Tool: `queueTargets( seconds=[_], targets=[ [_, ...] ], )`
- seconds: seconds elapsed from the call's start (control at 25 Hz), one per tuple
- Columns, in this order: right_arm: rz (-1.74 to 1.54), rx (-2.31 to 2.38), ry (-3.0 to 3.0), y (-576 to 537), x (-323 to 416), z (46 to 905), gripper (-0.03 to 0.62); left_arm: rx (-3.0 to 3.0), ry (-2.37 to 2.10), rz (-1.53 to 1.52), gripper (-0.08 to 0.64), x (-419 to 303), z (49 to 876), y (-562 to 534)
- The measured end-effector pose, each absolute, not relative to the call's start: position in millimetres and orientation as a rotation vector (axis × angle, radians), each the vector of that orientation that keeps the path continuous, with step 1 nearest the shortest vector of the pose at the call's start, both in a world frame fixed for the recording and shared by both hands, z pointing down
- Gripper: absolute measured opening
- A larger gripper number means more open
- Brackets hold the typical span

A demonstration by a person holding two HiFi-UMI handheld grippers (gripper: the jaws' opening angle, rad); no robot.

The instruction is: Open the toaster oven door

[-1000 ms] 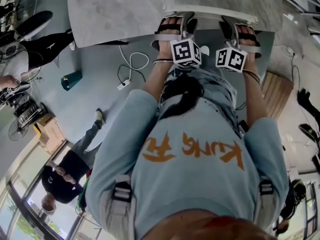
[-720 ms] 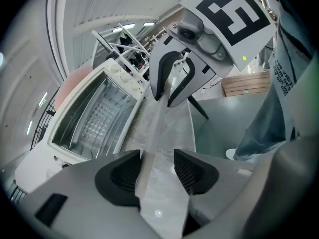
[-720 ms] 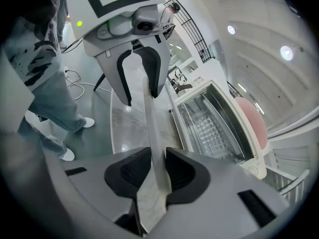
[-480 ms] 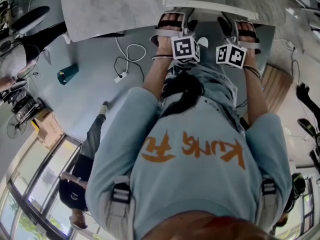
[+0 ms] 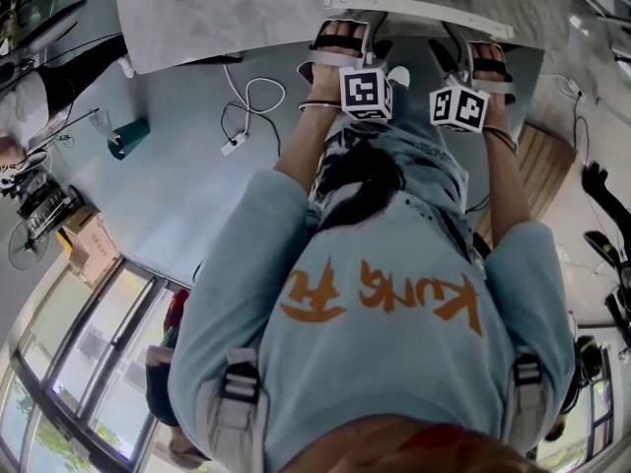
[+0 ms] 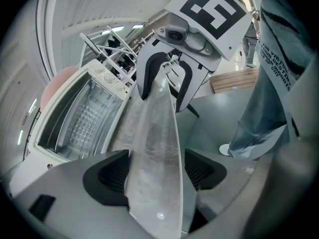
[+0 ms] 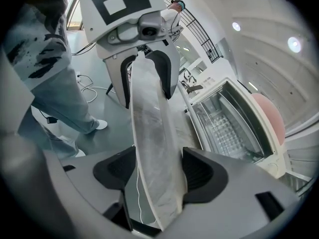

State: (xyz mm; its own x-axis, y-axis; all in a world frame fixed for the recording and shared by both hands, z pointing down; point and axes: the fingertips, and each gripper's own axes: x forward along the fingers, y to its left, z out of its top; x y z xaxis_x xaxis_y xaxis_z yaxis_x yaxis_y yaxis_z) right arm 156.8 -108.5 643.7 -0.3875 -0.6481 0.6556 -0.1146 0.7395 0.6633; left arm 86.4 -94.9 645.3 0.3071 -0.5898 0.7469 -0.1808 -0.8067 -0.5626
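Toaster oven standing open on the grey marbled worktop [image 5: 217, 18]: the toaster oven door [image 6: 152, 133] appears to be swung down and away from the toaster oven [image 6: 79, 118], whose ribbed cavity lies bare in both gripper views. The pale panel runs edge-on from one gripper to the other. The left hand-held gripper [image 6: 153, 173] and the right hand-held gripper [image 7: 157, 176] each straddle that panel near its outer edge. Their jaws have just been opening and now stand wide, the panel between the dark pads but no longer pinched by them. The person stands close against the worktop's edge, both grippers angled downward. By the look of it the door is a stiff, flat, hinged panel, probably a glass pane in a thin frame, so it is smooth under the pads and best not squeezed hard or dropped. The sound place to take it is the free edge, far from the hinge, one gripper toward each end. The oven itself looks light enough to slide if tugged.
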Motion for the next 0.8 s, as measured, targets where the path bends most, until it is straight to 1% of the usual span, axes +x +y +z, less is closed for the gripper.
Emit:
queueTargets(
  seconds=[0.28,0.4,0.52,0.64,0.8],
  targets=[
    [-0.698,0.603,-1.878,-105,158,661,0.287,-2.139,0.685,-1.502,0.334,87,664,-91],
    [-0.706,0.619,-1.869,-105,158,664,0.293,-2.119,0.63,-1.55,0.34,84,675,-85],
    [-0.694,0.634,-1.869,-104,158,669,0.301,-2.126,0.672,-1.501,0.347,89,670,-89],
    [-0.672,0.629,-1.871,-102,157,675,0.334,-2.121,0.623,-1.561,0.362,86,684,-82],
    [-0.662,0.621,-1.869,-100,156,681,0.357,-2.108,0.619,-1.585,0.383,85,692,-79]
  ],
)
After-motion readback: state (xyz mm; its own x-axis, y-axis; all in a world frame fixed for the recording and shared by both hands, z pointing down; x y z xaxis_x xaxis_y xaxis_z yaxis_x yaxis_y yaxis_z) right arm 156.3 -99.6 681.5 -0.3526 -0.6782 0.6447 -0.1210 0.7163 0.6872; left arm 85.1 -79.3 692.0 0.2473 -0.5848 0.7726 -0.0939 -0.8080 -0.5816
